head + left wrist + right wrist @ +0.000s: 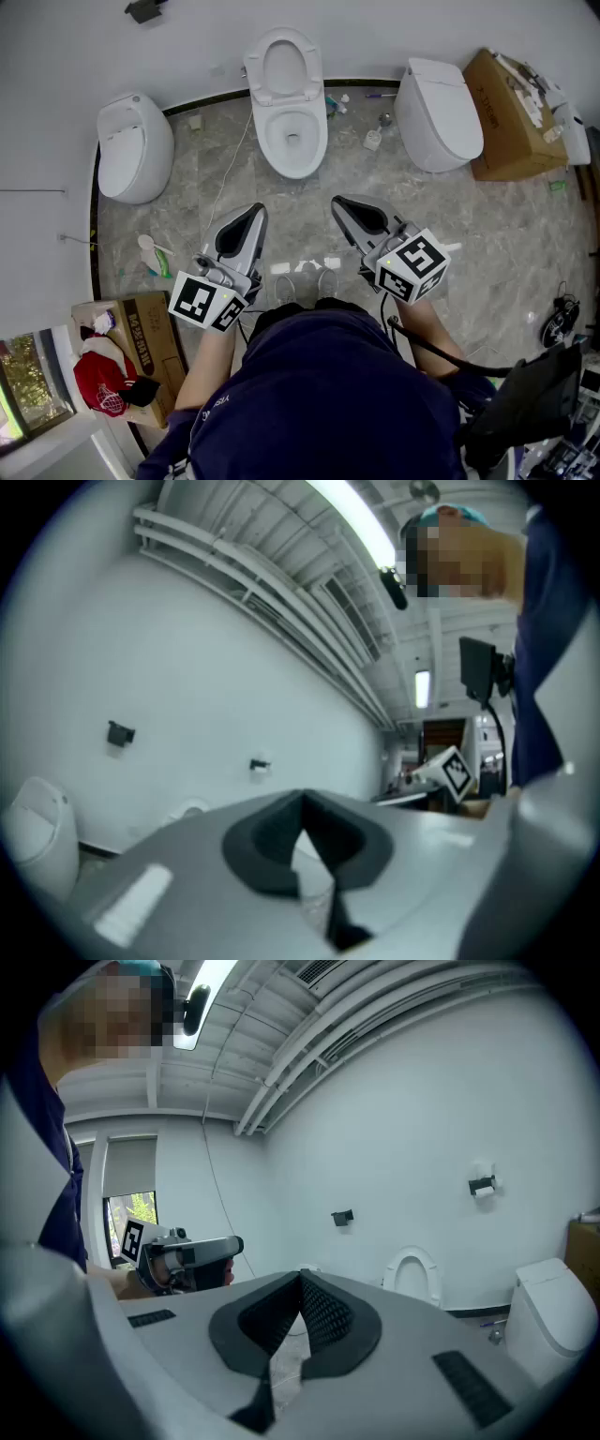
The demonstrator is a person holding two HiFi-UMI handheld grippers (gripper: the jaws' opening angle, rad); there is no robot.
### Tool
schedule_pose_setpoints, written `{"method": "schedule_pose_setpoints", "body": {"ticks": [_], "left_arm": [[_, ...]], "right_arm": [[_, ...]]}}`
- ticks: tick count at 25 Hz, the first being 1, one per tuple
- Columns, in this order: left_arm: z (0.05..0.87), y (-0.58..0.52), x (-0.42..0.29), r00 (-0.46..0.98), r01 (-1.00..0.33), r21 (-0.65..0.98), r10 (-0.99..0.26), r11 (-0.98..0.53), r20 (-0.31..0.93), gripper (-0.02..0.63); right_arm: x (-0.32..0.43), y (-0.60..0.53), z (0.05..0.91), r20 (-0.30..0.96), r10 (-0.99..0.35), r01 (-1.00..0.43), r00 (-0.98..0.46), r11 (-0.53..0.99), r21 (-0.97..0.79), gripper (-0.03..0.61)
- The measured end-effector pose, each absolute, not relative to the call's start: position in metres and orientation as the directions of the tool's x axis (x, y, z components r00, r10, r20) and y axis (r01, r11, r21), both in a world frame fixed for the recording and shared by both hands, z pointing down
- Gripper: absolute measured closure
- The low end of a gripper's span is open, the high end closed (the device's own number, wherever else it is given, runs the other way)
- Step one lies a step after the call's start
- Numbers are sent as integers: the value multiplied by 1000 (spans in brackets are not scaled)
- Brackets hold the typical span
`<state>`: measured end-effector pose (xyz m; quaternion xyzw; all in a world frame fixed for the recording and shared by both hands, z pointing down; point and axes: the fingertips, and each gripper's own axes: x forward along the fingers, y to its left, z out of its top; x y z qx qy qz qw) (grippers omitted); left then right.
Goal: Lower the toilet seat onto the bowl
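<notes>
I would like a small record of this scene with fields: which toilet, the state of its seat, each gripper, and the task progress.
toilet: middle toilet, one of three along the wall
seat: seat raised, leaning toward the wall, not on the bowl
neighbours: left toilet and right toilet, lids down
left gripper: left gripper shut, empty, apart from the toilet
right gripper: right gripper shut, empty, apart from the toilet
progress: seat not yet lowered

Small litter [336,105] on the floor beside the middle toilet [269,141] is too tiny to identify.
</notes>
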<state>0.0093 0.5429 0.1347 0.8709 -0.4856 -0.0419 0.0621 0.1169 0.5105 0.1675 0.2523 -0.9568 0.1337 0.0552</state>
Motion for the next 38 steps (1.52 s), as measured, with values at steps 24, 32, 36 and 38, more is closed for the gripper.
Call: {"method": "schedule_pose_setpoints", "body": {"ticks": [24,32,36,38], "left_arm": [[155,532,38,452,-889,112,-889,-443,72,612],[166,514,21,413,-908,119,-906,-401,97,612],[170,492,6,408,-909,129,-909,-396,89,612],[174,476,-2,412,-907,139,-907,-399,85,612]], "right_arm": [[195,473,195,163,-477,-502,-864,789,-353,571],[203,448,209,188,-479,-513,-857,771,-376,571],[191,430,210,197,-477,-516,-856,773,-369,571],[185,415,212,207,-484,-526,-850,768,-365,571]]}}
